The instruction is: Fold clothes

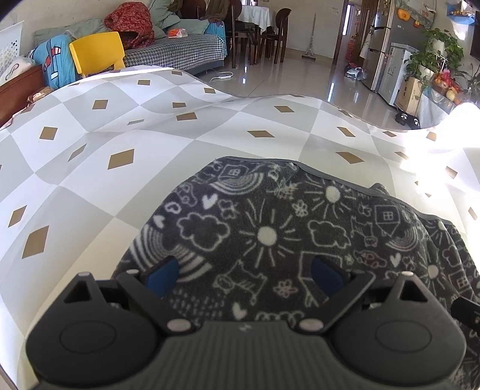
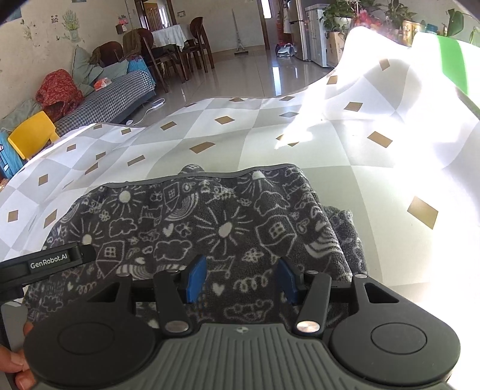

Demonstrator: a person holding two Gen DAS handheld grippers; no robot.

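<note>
A dark grey fleece garment [image 1: 270, 234], printed with white suns, clouds and houses, was seen lying in a folded heap on the worktop [image 1: 90, 156], at the six o'clock side of both views. The left tool [image 1: 246, 276] was held with its jaws spread wide over the cloth, the blue pads [image 1: 163, 273] clear of it, nothing clamped. The right tool [image 2: 241, 279] was held about half apart, its blue pads [image 2: 196, 279] standing over the fleece; whether cloth was pinched could not be told.

The fleece was judged soft, light and limp, likely to sag and slide on itself when lifted. A hold was judged best taken at the bound hem [image 1: 261, 162] towards twelve o'clock, or at a corner, where the layers are thin.

The worktop was covered by a smooth cloth of grey and white checks with tan diamonds, rippled at its far edge. Beyond it, a yellow chair [image 1: 97, 52] at ten o'clock, a sofa [image 1: 180, 51], a dining table [image 1: 255, 15] and a glossy tiled floor [image 1: 300, 75] were visible.
</note>
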